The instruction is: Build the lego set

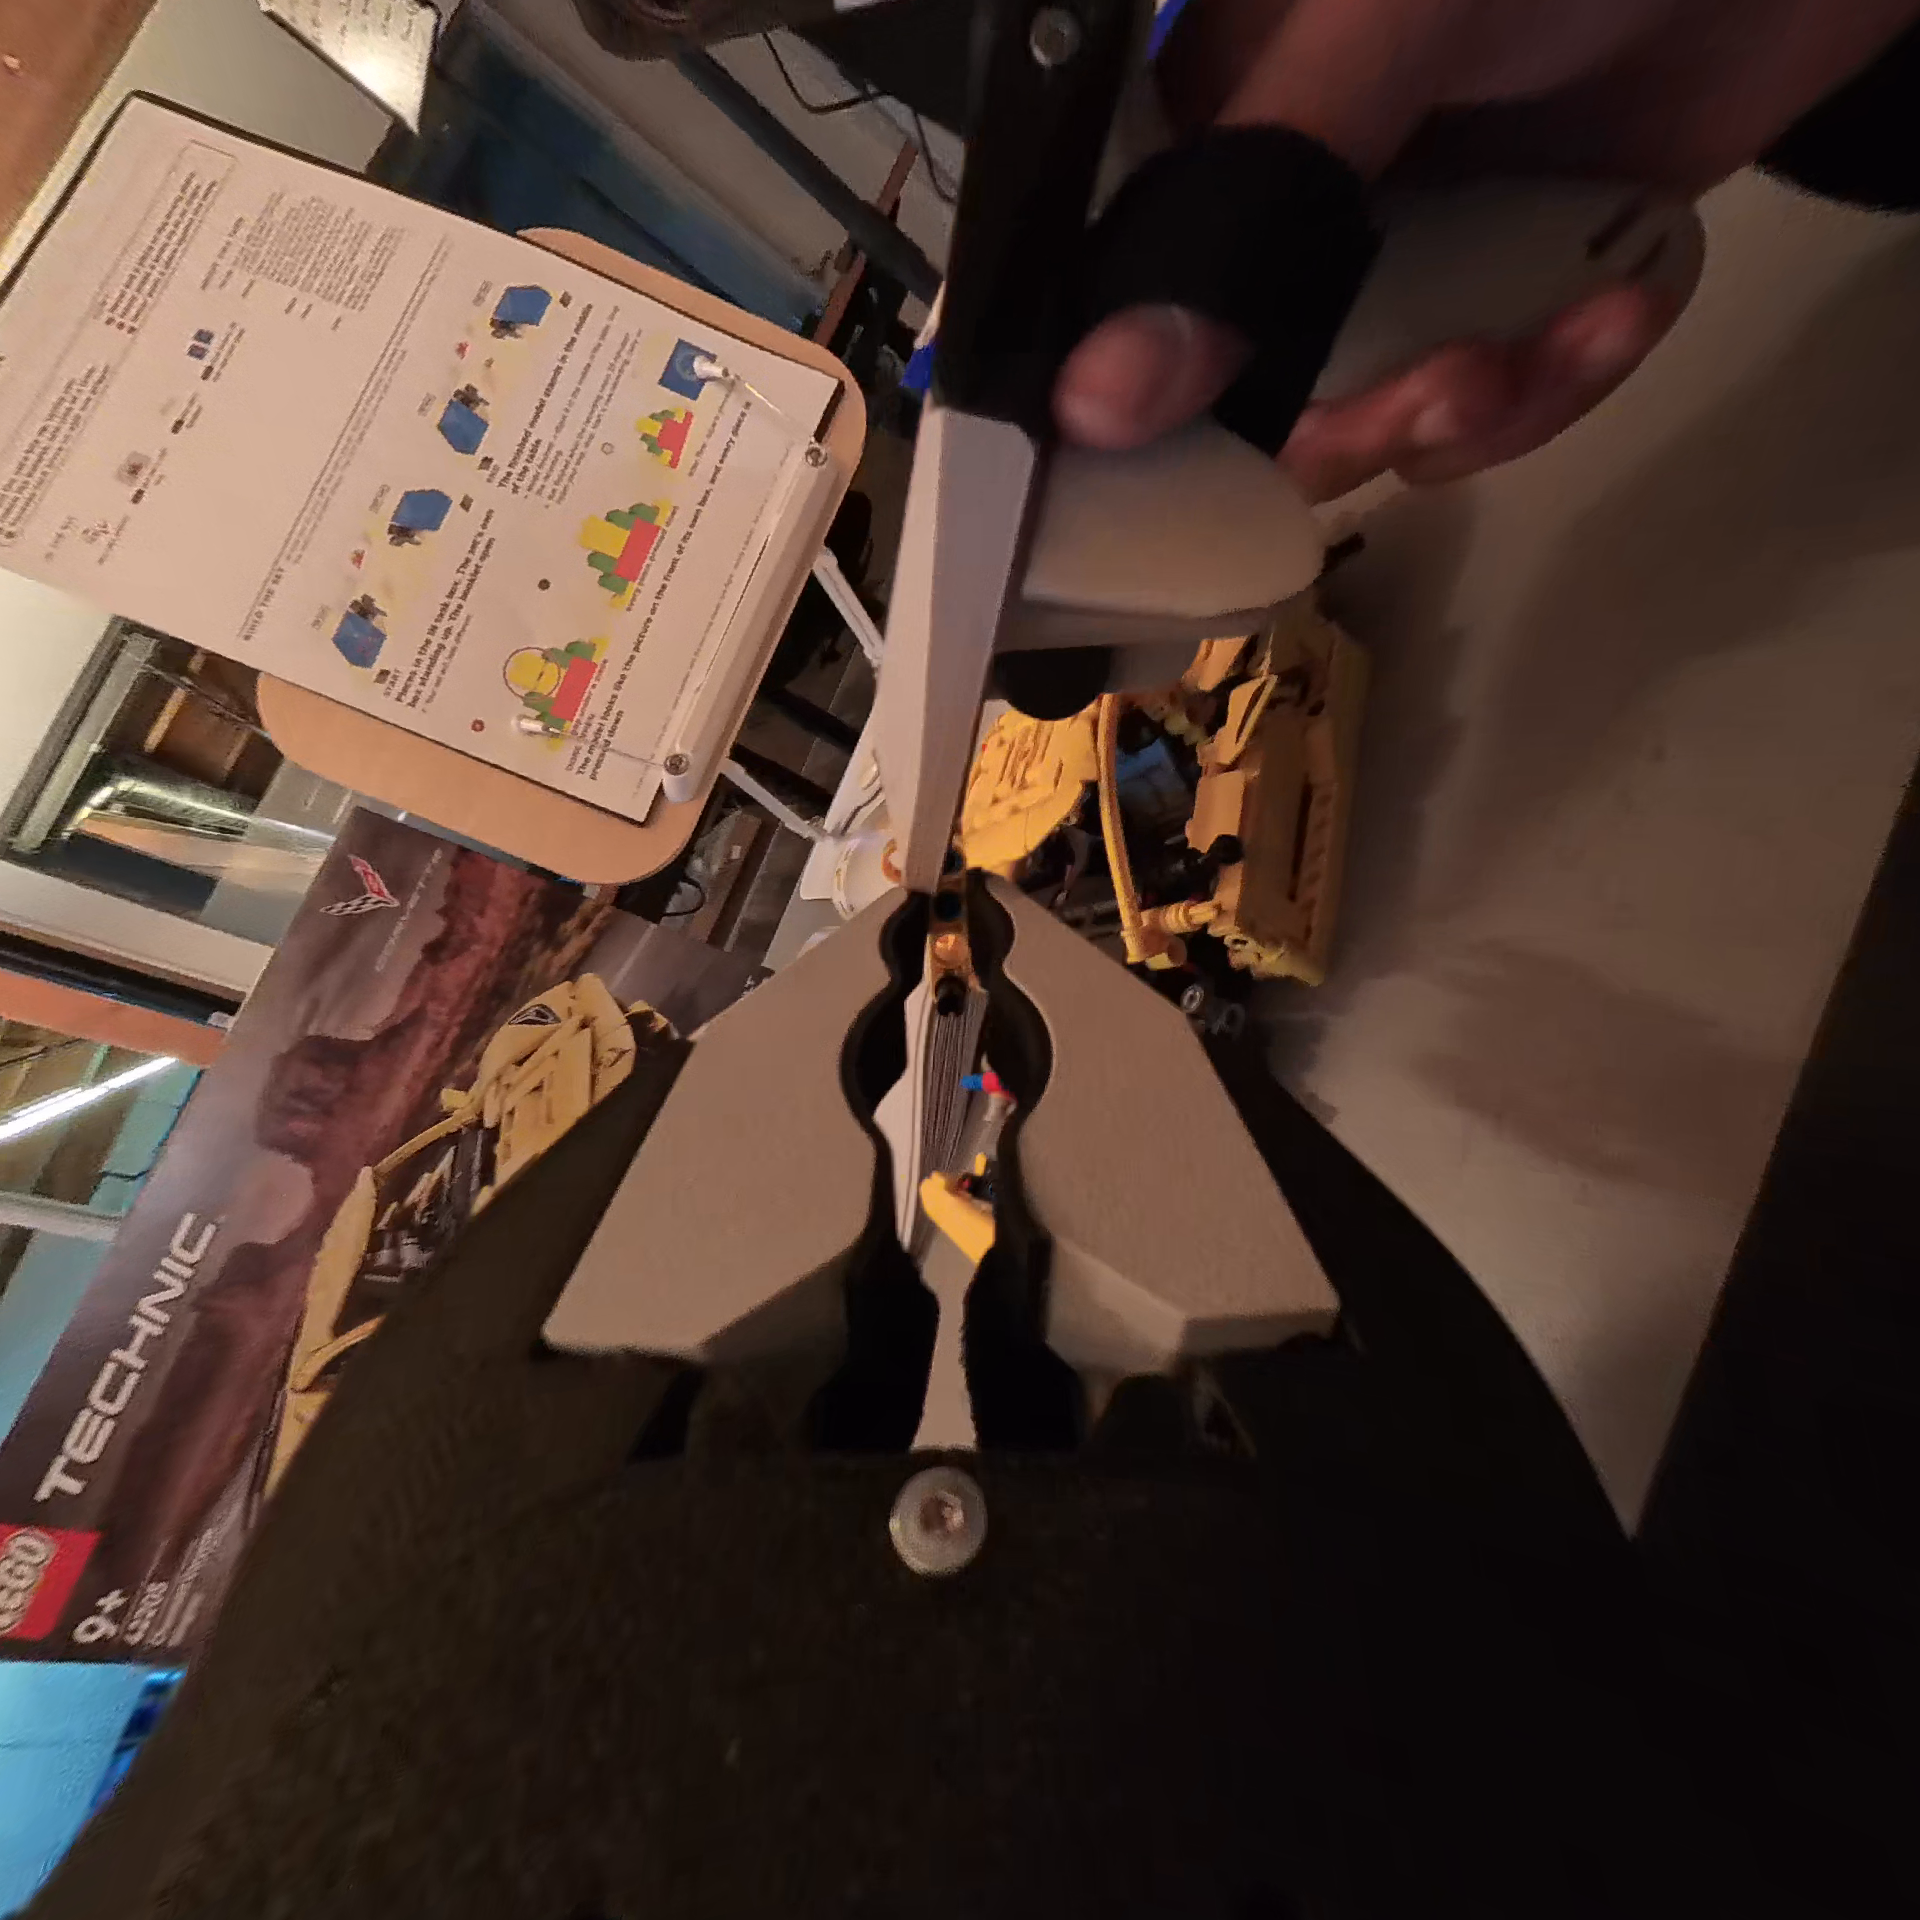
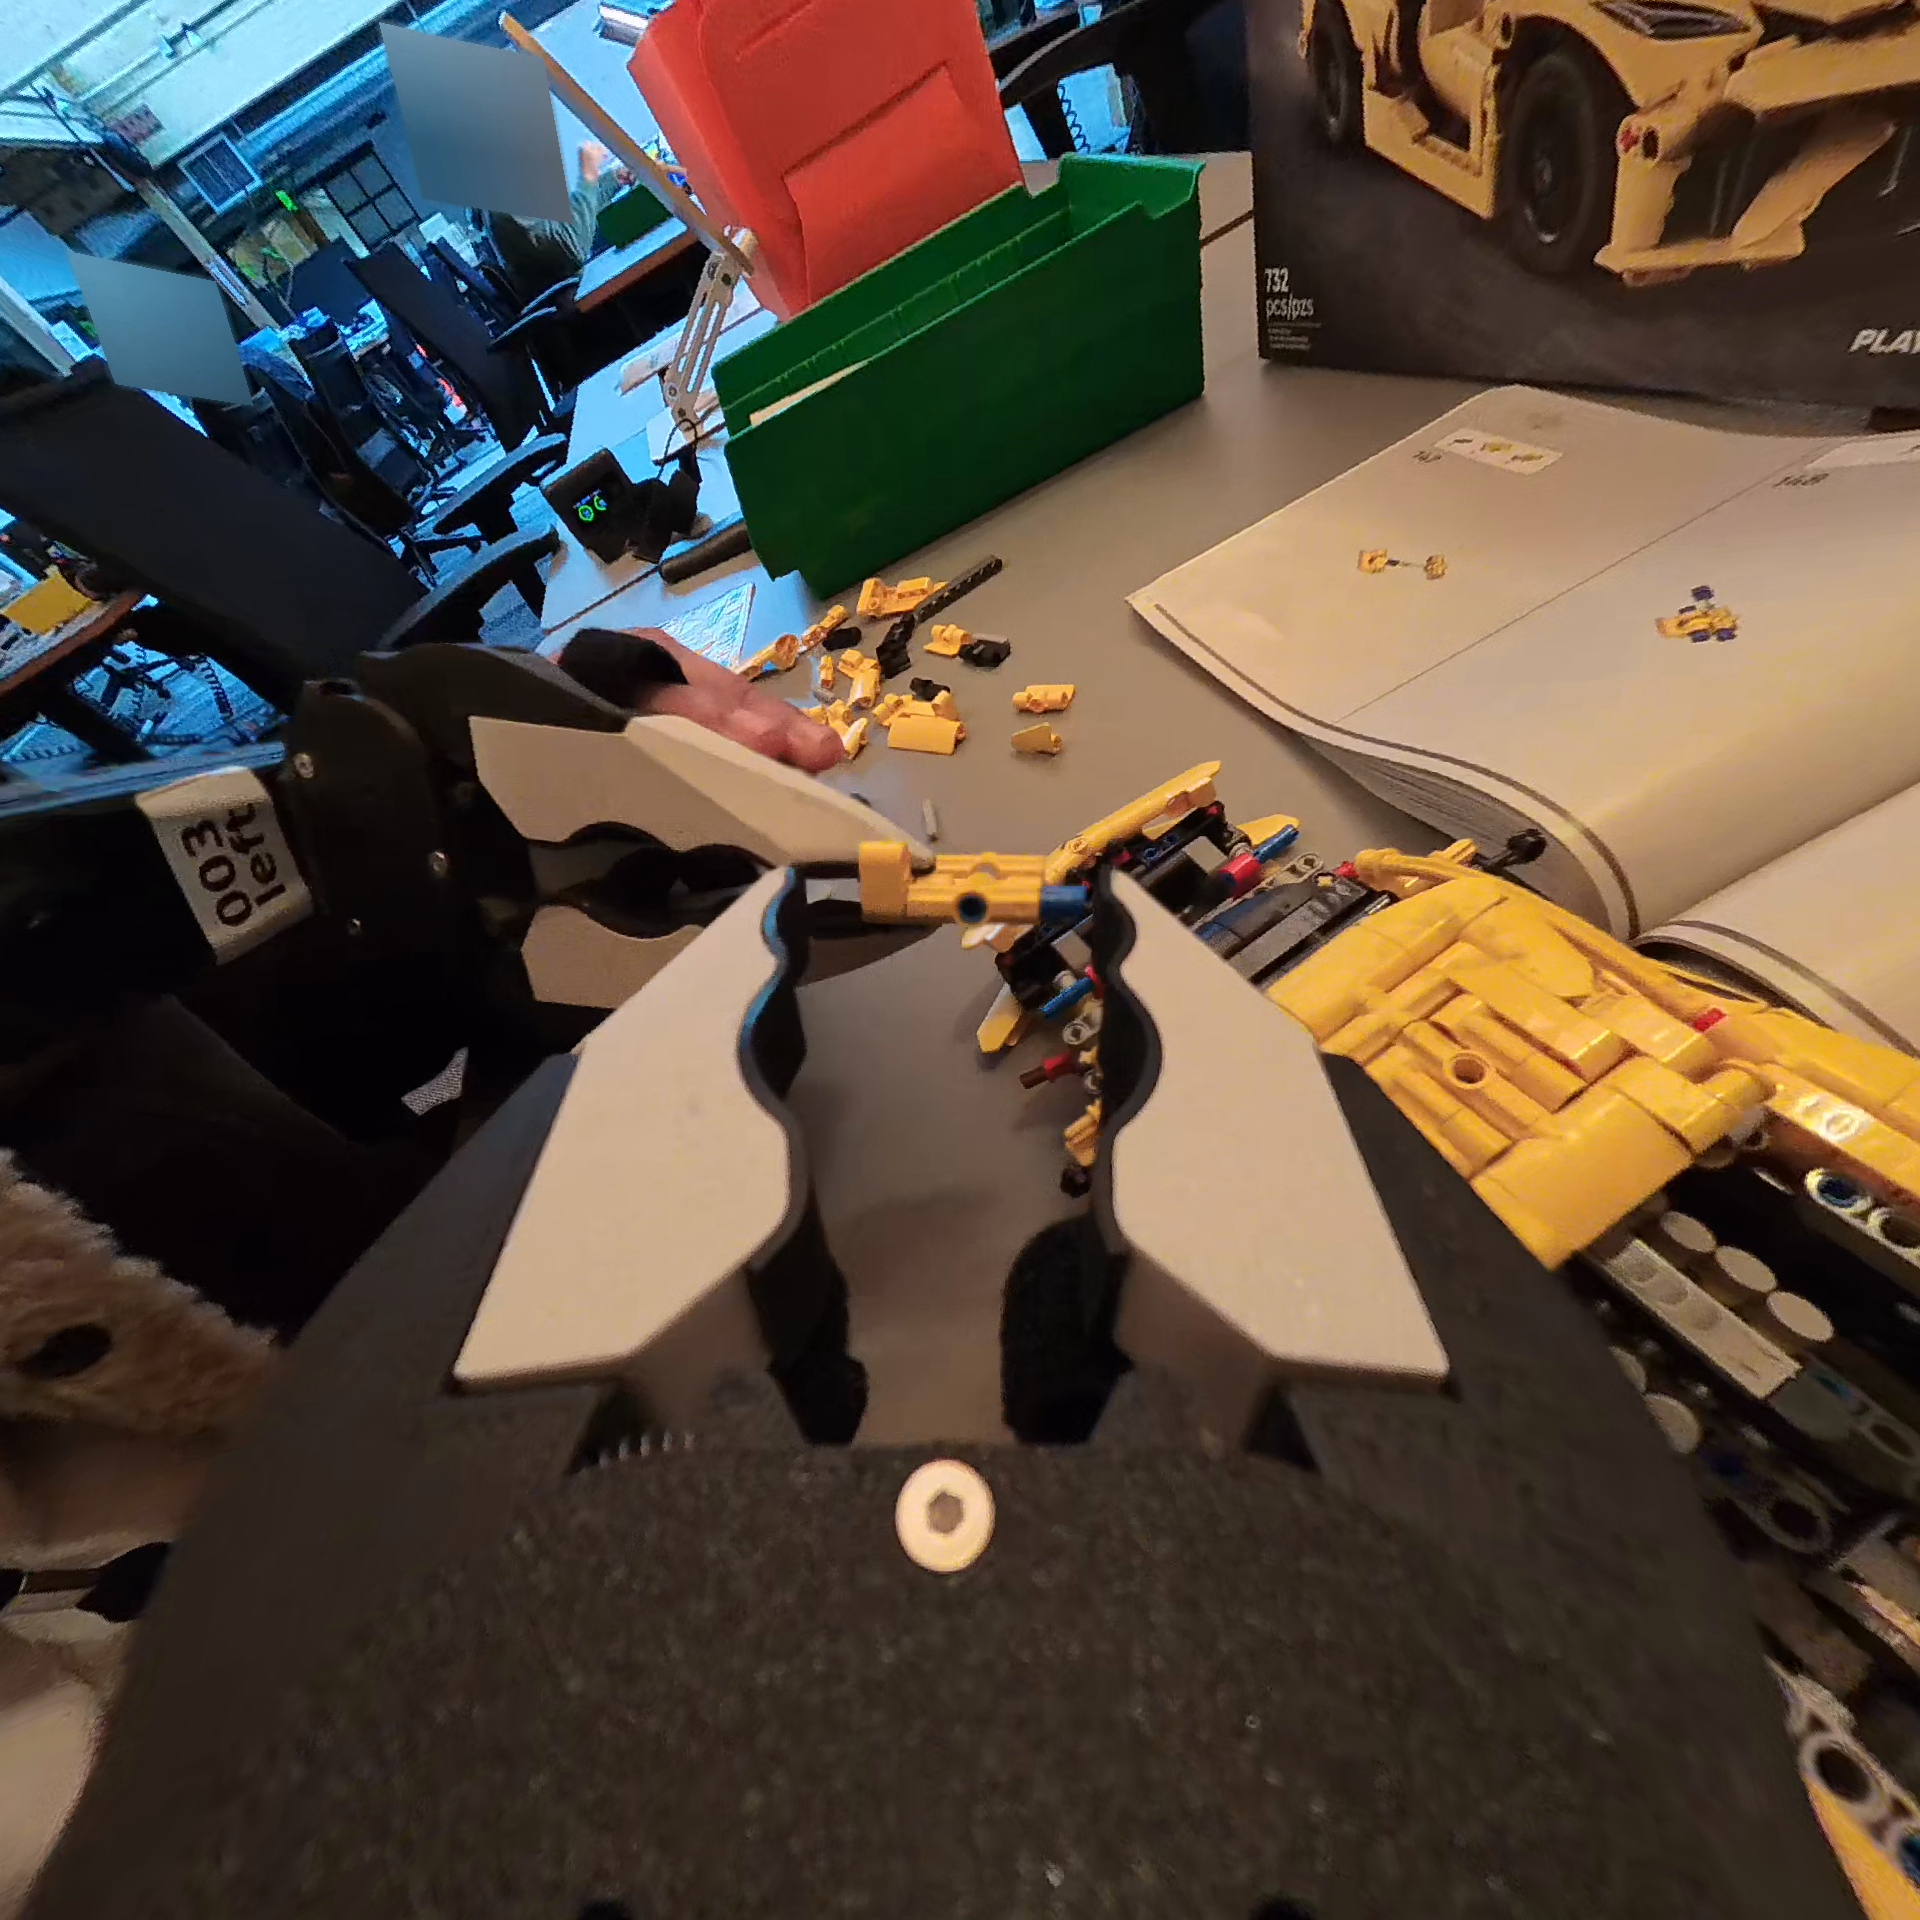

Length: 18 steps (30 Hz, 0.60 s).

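My left gripper [image 1: 951,909] is shut on a small yellow connector piece [image 1: 949,940]. In the right wrist view the left gripper [image 2: 899,873] comes in from the left and holds that yellow piece [image 2: 966,888], which has blue pins, between the tips of my right gripper [image 2: 945,894]. The right gripper is open and empty, with a wide gap. Its right fingertip [image 2: 1127,914] is next to the black and red front frame of the yellow car model [image 2: 1507,1070]. The car model also shows in the left wrist view [image 1: 1268,790], behind one right finger [image 1: 966,644].
An open instruction booklet [image 2: 1558,644] lies behind the model. Several loose yellow and black pieces [image 2: 914,675] lie on the grey table [image 2: 1143,499]. A green bin [image 2: 966,416] and the set's box [image 2: 1558,208] stand behind. A sheet on a stand [image 1: 416,468] is at the table edge. My left and right fingertips are right by each other.
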Motion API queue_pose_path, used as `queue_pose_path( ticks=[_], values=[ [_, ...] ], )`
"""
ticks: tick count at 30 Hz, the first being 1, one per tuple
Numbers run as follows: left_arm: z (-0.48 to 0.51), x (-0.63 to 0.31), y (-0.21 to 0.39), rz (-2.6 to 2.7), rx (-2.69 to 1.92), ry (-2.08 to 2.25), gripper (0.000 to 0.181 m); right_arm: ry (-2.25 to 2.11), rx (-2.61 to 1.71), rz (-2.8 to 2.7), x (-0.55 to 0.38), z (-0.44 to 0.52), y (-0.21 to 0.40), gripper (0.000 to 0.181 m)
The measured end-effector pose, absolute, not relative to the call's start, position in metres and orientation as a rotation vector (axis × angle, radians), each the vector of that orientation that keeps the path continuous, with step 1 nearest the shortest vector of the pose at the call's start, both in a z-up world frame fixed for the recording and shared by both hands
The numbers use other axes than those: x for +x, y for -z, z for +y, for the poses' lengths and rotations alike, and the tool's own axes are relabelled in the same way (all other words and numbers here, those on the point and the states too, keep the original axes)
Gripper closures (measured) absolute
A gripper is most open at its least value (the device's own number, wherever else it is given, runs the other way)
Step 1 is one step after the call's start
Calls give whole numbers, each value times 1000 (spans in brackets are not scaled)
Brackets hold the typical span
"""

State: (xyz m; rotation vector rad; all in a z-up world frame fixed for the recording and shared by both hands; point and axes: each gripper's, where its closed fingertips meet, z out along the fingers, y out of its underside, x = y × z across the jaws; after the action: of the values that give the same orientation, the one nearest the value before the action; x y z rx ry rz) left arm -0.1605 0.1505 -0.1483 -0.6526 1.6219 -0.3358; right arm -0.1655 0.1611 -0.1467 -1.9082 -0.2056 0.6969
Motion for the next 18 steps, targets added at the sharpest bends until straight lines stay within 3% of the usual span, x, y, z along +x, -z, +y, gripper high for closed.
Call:
queue_pose_path(
  ticks=[18],
  values=[
    [145, -163, 149, 1605, -728, 418, 174, -678, -1940, -250, -166, 158, 153, 140]
  ],
)
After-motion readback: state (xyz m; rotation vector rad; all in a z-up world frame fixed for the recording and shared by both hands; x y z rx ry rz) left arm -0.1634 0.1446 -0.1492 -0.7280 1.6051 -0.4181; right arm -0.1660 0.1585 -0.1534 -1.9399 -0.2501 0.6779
